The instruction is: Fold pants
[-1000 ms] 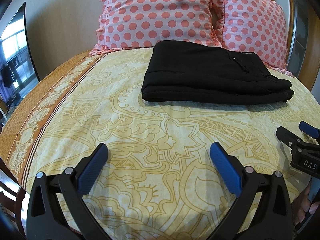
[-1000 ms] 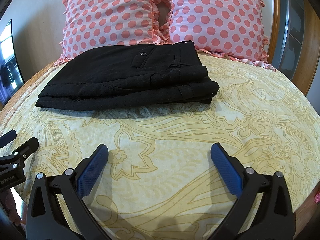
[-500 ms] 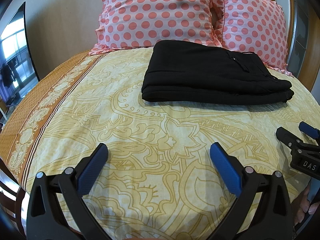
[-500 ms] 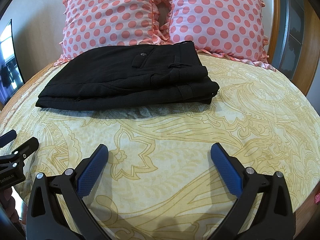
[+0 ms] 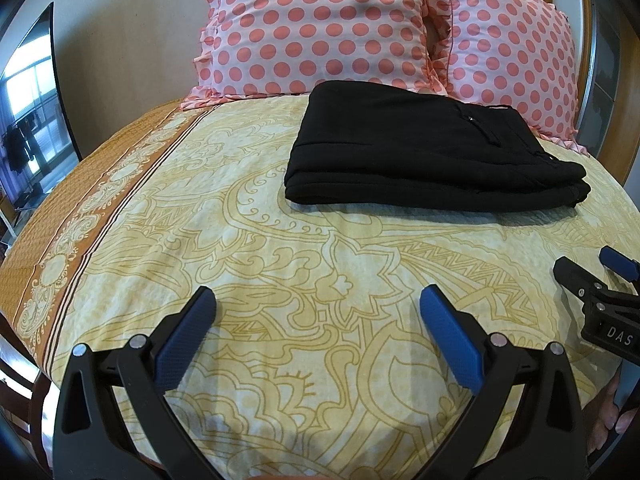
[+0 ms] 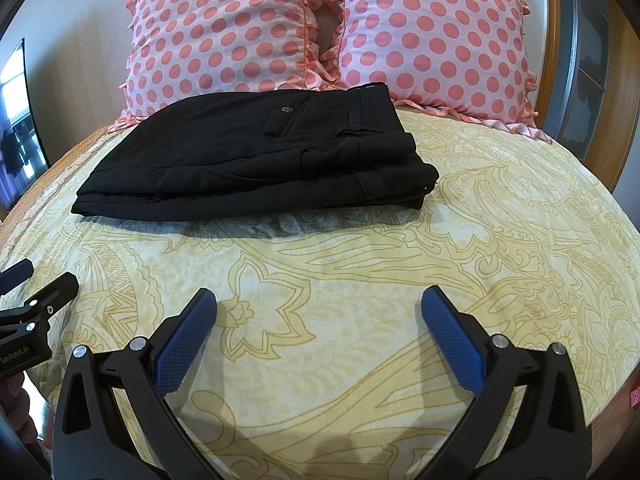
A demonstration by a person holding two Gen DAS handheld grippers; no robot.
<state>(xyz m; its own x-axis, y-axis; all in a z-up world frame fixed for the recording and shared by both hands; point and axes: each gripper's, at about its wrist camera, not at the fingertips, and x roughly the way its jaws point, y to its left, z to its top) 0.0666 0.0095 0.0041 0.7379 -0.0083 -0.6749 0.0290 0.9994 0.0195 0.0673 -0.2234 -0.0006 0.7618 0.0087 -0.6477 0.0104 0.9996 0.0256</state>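
The black pants (image 6: 256, 156) lie folded in a flat stack on the yellow patterned bedspread (image 6: 400, 280), just in front of two pink polka-dot pillows (image 6: 328, 24). The left gripper (image 5: 316, 300) and the right gripper (image 6: 318, 300) hover low over the bed, well short of the pants, each with its blue fingers (image 5: 448, 336) spread wide and holding nothing

A bed (image 5: 280, 300) fills the room's middle, spread with a pale yellow sheet (image 6: 480, 240) in ochre scrollwork and an orange-brown border (image 5: 80, 216). Two pink polka-dot pillows (image 6: 224, 40) lean against a plain beige wall (image 5: 132, 32). A wooden frame (image 6: 616, 120) rises at right. At left, a dark screen (image 5: 28, 120) reflects a bright window.
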